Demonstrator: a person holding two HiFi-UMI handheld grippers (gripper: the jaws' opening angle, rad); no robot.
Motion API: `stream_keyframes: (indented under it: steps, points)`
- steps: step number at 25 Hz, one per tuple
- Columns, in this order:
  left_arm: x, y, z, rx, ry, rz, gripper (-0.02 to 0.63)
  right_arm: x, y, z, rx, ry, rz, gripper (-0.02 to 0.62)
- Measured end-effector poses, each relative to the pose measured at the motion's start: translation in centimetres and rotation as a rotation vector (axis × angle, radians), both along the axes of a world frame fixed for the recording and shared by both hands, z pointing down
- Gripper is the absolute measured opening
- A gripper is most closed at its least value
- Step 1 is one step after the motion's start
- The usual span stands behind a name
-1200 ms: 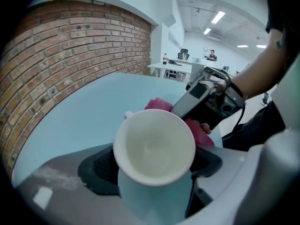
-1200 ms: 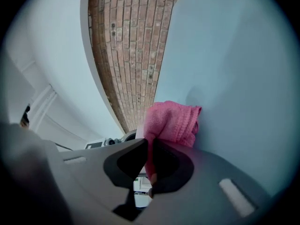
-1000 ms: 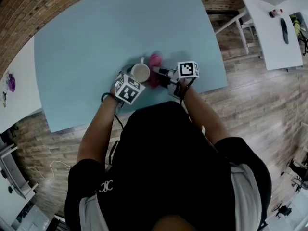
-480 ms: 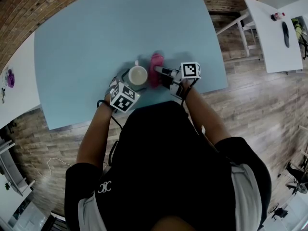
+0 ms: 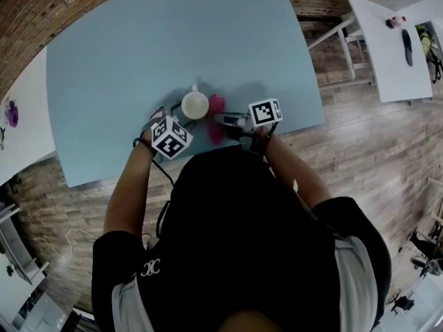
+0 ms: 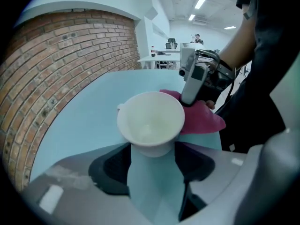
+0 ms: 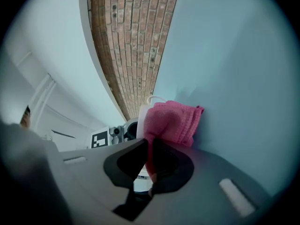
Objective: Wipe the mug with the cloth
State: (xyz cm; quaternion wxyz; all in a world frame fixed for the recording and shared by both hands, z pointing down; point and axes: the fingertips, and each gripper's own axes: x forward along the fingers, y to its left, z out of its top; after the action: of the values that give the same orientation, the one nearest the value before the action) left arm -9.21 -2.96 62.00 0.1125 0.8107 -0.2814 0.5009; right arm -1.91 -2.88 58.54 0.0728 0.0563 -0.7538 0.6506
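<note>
A white mug (image 5: 195, 105) stands upright on the light blue table (image 5: 138, 54). It sits between the jaws of my left gripper (image 5: 183, 116), which have just been closing; in the left gripper view the pads flank the mug's (image 6: 151, 121) base and touch its sides. My right gripper (image 5: 223, 121) is shut on a pink cloth (image 5: 217, 106). The cloth (image 7: 172, 120) bunches out beyond the right gripper (image 7: 150, 159) and lies against the mug's (image 7: 141, 117) side. From the left gripper (image 6: 152, 154), the cloth (image 6: 202, 121) shows behind the mug's right side.
The table's near edge (image 5: 208, 156) runs just below both grippers, with wooden floor beyond. A white table (image 5: 387, 47) with small items stands at the right. Another white surface (image 5: 24, 130) with a purple thing lies at the left. Brick floor borders the table's far side.
The right gripper has carried the pink cloth left and closer, against the mug's right side. The left gripper has shifted left and toward the near edge, with the mug between its jaws.
</note>
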Motion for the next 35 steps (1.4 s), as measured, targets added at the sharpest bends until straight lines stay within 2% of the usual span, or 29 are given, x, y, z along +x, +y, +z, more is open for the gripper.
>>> stream_keyframes:
  steps: [2, 3, 6, 7, 11, 17, 20, 21, 24, 25, 28, 31, 33, 34, 35]
  points:
    - [0.1, 0.0, -0.1, 0.006, 0.006, -0.022, 0.291, 0.7, 1.0, 1.2, -0.018, 0.106, -0.007, 0.035]
    - [0.1, 0.1, -0.1, 0.007, 0.011, -0.037, 0.291, 0.6, 1.5, 0.7, -0.021, 0.095, -0.013, 0.035]
    - [0.8, 0.4, 0.0, 0.006, 0.025, -0.061, 0.29, -2.0, 2.6, -5.0, -0.002, -0.204, -0.042, 0.035]
    - [1.1, 0.5, 0.0, 0.005, 0.028, -0.065, 0.288, -2.4, 2.7, -6.1, 0.014, -0.245, -0.048, 0.035]
    - [1.4, 0.9, -0.1, -0.006, 0.048, -0.104, 0.27, -2.0, 2.1, -6.3, 0.037, -0.241, -0.038, 0.036]
    - [1.1, 1.5, -0.2, -0.004, 0.054, -0.12, 0.23, -1.1, -0.1, -5.7, 0.026, -0.271, 0.072, 0.037]
    - [1.5, 1.8, -0.3, -0.003, 0.059, -0.114, 0.215, -0.7, -1.3, -4.6, 0.027, -0.245, 0.129, 0.037]
    - [1.8, 1.9, -0.3, -0.002, 0.06, -0.107, 0.207, -0.4, -1.7, -3.7, 0.038, -0.201, 0.146, 0.037]
    - [2.8, 2.3, -0.1, 0.002, 0.059, -0.08, 0.206, 1.8, -2.4, 1.5, 0.048, 0.092, 0.179, 0.036]
    - [3.2, 2.4, 0.0, 0.001, 0.058, -0.073, 0.206, 1.7, -2.4, 2.1, 0.038, 0.118, 0.18, 0.037]
    - [4.0, 2.6, 0.4, -0.005, 0.056, -0.053, 0.189, 0.1, -2.0, 1.9, 0.015, 0.057, 0.166, 0.037]
    - [3.8, 2.7, 0.4, 0.012, 0.039, -0.057, 0.168, -1.0, -1.7, 1.1, 0.044, 0.041, 0.149, 0.036]
    - [2.6, 3.0, 0.3, 0.037, 0.009, -0.095, 0.094, -1.2, -1.0, 0.8, 0.09, 0.08, 0.116, 0.036]
    - [1.9, 3.3, 0.4, 0.04, 0.006, -0.125, 0.021, -1.4, -0.4, 0.7, 0.111, 0.096, 0.09, 0.037]
    - [1.2, 3.9, 0.4, 0.029, 0.022, -0.159, 0.0, -1.8, 0.5, 0.7, 0.125, 0.106, 0.062, 0.037]
